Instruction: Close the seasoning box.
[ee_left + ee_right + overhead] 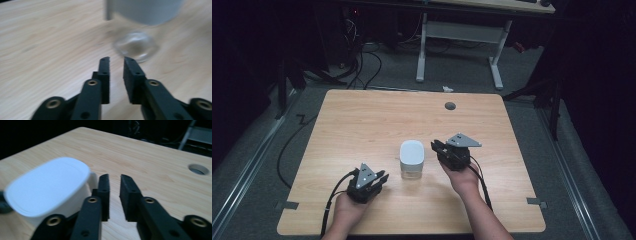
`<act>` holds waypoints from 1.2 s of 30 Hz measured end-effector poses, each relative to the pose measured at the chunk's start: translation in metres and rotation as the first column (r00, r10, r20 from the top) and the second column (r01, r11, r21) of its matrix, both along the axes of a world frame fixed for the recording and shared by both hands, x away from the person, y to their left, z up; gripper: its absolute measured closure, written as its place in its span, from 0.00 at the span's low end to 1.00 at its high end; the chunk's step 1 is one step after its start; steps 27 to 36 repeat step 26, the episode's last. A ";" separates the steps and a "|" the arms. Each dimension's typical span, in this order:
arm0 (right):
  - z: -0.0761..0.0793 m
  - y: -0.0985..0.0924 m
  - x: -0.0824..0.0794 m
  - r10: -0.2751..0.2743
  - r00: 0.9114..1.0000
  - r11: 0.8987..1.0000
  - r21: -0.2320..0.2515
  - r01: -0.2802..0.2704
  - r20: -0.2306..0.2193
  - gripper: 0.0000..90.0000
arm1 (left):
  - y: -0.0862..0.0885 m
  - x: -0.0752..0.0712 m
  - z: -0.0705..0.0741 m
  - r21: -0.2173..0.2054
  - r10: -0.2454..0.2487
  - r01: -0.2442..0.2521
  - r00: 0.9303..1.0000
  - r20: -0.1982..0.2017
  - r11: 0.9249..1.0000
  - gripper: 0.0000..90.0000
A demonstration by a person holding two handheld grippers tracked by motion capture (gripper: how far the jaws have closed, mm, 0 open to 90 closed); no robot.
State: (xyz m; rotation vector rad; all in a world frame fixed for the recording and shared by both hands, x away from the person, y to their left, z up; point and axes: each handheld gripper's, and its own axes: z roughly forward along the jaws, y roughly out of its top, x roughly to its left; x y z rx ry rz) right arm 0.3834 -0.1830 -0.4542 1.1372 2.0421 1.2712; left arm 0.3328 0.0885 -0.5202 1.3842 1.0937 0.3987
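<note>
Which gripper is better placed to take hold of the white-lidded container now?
Right, probably. The right gripper sits level with the container, jaws open beside its lid. The left gripper is lower, angled at its clear base.

A small container (pixel 412 159) with a white, rounded-rectangular lid (pixel 412 151) and a clear, glassy lower body stands upright on the wooden table (pixel 362 125). It sits a little toward the table's near edge, about midway between the left and right edges and well clear of every corner. In the right gripper view the lid (pixel 48 186) shows as a flat, smooth white top with softly rounded corners, and in the left gripper view the see-through base (pixel 136 46) rests on the wood beneath the pale upper part, blurred.
</note>
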 end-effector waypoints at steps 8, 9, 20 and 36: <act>-0.028 -0.051 -0.007 -0.141 0.989 0.989 -0.052 0.139 -0.047 0.59 | 0.059 0.023 0.001 -0.023 0.190 -0.190 0.982 0.001 0.982 0.63; -0.035 -0.069 -0.011 -0.178 0.983 0.983 -0.050 0.175 -0.051 0.55 | 0.067 0.026 -0.001 -0.025 0.213 -0.213 0.977 -0.013 0.977 0.62; -0.065 -0.143 -0.073 -0.329 0.944 0.944 -0.024 0.329 -0.034 0.44 | 0.078 0.021 -0.011 -0.012 0.234 -0.235 0.971 -0.057 0.972 0.60; -0.060 -0.146 -0.075 -0.301 0.953 0.954 -0.005 0.301 -0.047 0.38 | 0.072 0.014 -0.010 -0.019 0.224 -0.225 0.973 -0.054 0.974 0.59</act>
